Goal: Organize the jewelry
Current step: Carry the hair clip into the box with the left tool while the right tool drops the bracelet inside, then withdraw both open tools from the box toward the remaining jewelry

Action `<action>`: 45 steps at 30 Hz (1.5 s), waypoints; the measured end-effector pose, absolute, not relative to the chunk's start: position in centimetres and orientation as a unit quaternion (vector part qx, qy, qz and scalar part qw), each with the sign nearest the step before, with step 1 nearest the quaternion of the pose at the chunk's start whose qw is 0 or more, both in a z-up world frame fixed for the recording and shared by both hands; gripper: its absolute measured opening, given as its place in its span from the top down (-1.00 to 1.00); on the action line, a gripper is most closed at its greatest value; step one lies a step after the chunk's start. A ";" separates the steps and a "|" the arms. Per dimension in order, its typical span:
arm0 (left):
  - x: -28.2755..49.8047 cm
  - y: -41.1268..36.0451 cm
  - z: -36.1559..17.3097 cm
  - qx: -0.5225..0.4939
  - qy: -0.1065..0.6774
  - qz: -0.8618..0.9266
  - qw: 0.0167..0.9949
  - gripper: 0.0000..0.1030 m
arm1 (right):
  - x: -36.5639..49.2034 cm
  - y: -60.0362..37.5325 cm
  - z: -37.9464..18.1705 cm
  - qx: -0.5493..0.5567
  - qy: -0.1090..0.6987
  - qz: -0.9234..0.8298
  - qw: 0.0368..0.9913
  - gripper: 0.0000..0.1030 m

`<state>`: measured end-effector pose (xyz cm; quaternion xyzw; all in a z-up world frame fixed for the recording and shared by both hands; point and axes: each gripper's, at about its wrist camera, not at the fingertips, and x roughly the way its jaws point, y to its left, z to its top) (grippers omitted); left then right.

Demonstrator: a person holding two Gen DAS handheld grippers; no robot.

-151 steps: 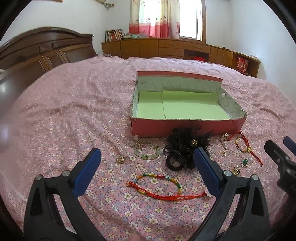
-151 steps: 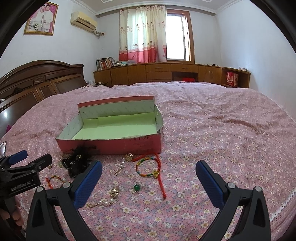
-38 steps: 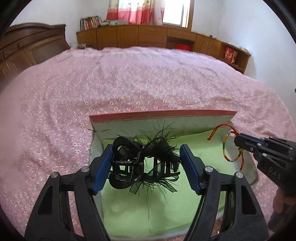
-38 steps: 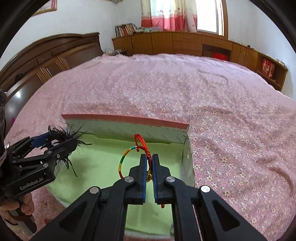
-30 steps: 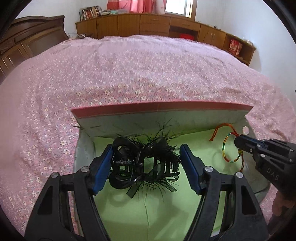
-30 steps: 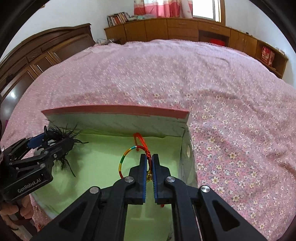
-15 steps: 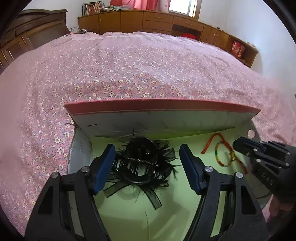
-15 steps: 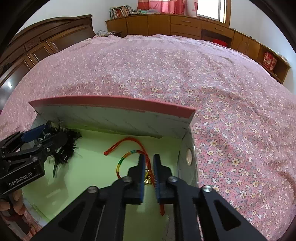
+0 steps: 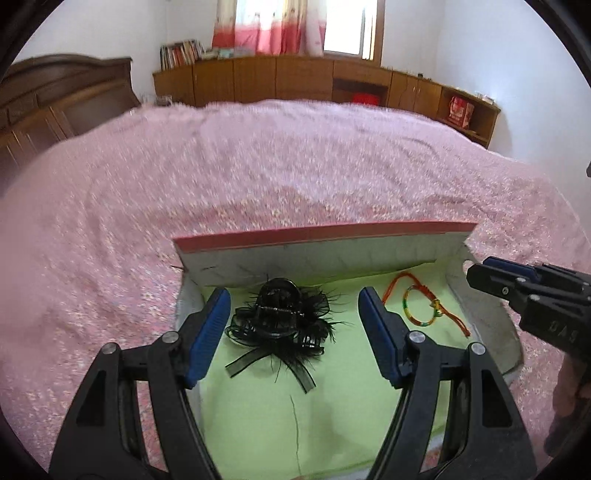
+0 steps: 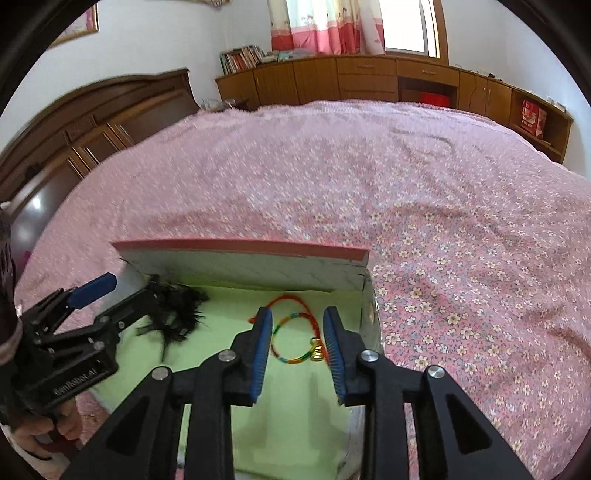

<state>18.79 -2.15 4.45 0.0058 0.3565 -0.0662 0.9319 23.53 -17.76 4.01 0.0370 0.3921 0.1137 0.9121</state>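
A red-rimmed cardboard box (image 9: pixel 325 233) with grey-white inner walls and a lime-green paper lining sits on a pink bedspread (image 10: pixel 443 229) printed with small cream flowers. On the green lie a black feathered hair clip (image 9: pixel 280 321) and a rainbow-striped woven bracelet (image 10: pixel 295 341) with an orange-red cord and a gold charm. Both black plastic grippers carry blue pads (image 9: pixel 207 339). Behind stand brown wooden cabinets (image 9: pixel 295 79) and pink-and-white floral curtains (image 10: pixel 325 26).

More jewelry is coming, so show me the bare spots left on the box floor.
The near green floor of the red cardboard box, in front of the black feathered hair clip, is bare. The rainbow cord bracelet fills the right rear corner; the strip between them is narrow. The left gripper and right gripper hang open there.
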 end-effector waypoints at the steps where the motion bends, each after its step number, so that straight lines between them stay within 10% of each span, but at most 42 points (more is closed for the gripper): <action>1: 18.5 -2.1 4.8 0.006 0.352 -0.067 0.933 -0.25 | 22.9 -17.7 4.5 0.040 0.386 0.118 0.914 0.39; 45: 6.7 3.5 1.4 -0.041 0.415 -0.061 0.907 -0.25 | 8.9 -19.0 1.7 0.120 0.412 0.113 0.896 0.33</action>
